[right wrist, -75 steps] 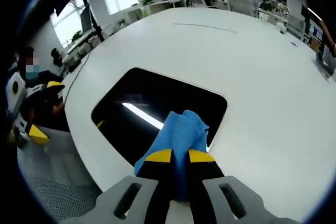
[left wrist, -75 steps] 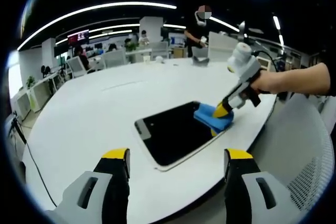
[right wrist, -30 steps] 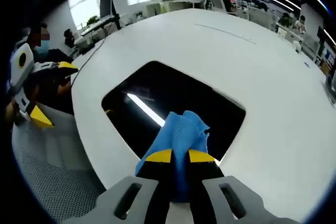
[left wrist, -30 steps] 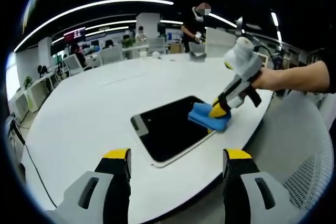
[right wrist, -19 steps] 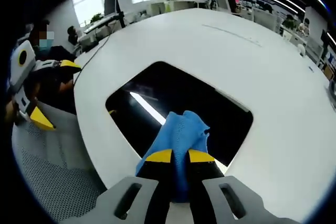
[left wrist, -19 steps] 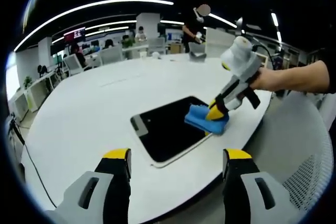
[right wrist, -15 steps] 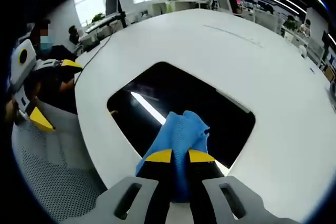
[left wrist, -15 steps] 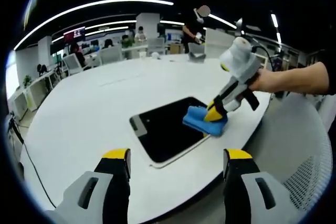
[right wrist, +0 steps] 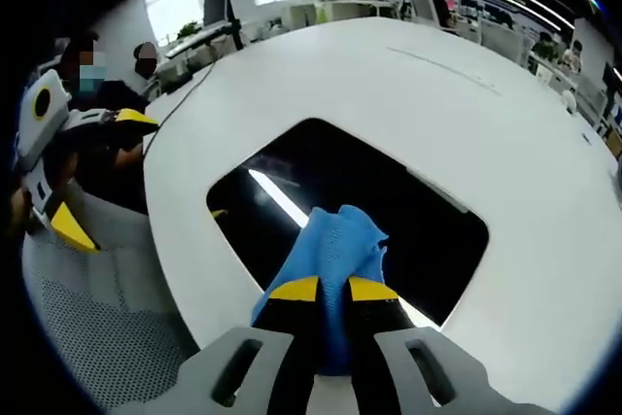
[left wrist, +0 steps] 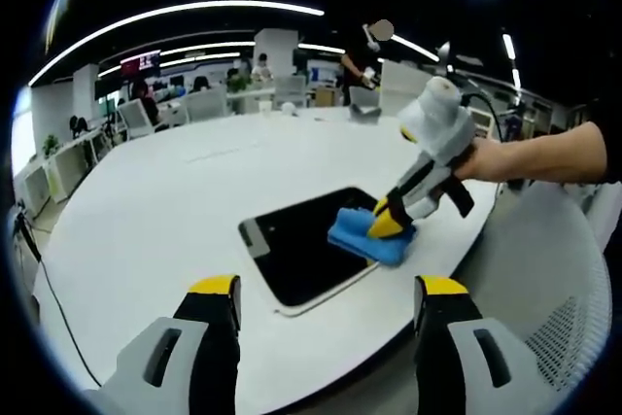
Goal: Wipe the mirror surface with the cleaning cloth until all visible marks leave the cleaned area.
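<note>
Mirror (right wrist: 369, 196): dark rounded rectangle lying flat on white table (right wrist: 408, 85), near the table edge; reflects a ceiling light strip
Cloth (right wrist: 335, 250): blue, bunched, resting on the mirror's near edge, part hanging off the rim
Right gripper (right wrist: 333, 291): jaws closed tight on the cloth, yellow tips pinching it; in left gripper view it (left wrist: 389, 221) presses the cloth (left wrist: 364, 238) onto the mirror (left wrist: 301, 245), held by a hand (left wrist: 476, 157)
Left gripper (left wrist: 326, 289): jaws spread wide, holding nothing, off the table, above its near edge
Around: mesh chair (left wrist: 564, 279) beside the table; office desks and people behind
Containers: none seen
</note>
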Demonstrator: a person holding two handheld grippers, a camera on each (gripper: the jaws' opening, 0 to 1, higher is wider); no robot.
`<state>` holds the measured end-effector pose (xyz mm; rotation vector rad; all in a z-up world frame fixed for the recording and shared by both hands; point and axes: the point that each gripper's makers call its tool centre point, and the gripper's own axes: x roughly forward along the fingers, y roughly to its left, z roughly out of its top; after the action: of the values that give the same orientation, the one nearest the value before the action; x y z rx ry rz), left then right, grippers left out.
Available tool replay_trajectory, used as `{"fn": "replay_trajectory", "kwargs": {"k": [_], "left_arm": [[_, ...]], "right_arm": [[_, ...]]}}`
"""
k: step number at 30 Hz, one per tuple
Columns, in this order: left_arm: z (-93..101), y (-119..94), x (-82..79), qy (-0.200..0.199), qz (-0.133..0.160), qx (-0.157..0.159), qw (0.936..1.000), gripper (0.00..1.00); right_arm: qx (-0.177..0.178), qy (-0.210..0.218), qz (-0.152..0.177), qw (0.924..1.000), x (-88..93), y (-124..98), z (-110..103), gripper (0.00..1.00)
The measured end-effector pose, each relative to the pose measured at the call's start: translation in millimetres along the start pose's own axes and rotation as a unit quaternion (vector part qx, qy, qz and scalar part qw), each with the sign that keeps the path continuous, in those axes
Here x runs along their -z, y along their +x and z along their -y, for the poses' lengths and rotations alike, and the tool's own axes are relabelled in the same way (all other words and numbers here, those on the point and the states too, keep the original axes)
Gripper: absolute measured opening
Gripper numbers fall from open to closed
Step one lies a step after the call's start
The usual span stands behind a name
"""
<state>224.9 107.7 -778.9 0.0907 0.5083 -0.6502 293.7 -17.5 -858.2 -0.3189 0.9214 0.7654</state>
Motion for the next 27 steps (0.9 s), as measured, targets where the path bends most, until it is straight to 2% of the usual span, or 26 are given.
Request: {"fn": "replay_trajectory", "kwargs": {"k": [27], "left_arm": [[-0.2, -2, -4.7, -0.003, 0.014, 0.002, 0.9999, 0.70]], "right_arm": [[-0.018, -0.028, 0.000, 0.9995, -18.9, 15, -27, 0.04]]}}
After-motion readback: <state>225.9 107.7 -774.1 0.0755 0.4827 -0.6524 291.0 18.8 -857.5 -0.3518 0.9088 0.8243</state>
